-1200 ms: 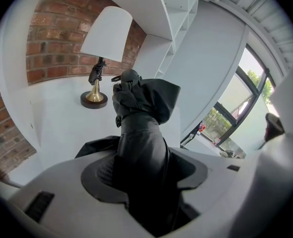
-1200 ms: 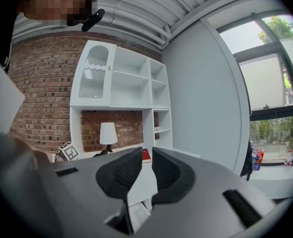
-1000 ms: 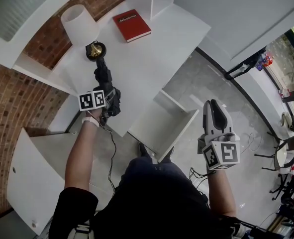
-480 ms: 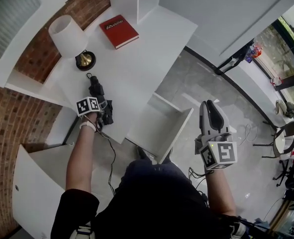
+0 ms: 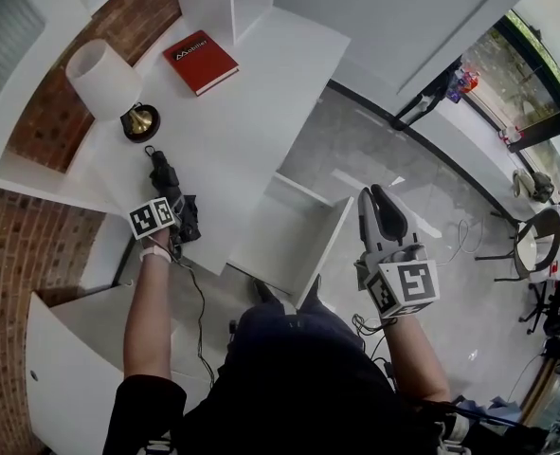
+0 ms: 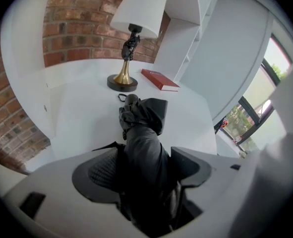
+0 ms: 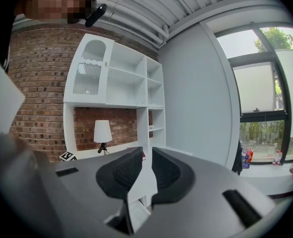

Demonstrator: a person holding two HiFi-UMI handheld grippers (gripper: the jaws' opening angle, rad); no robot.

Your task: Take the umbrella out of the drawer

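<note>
The umbrella, folded and black, is out of the open drawer and lies on the white tabletop. Its long axis runs straight ahead from the left gripper toward the lamp base. That gripper's jaws have just been opening and now stand spread wide, with the umbrella's near end between them. The right gripper is nearly pressed together, empty, and well apart beyond the drawer. Judging by this, the left should back straight off along the axis.
</note>
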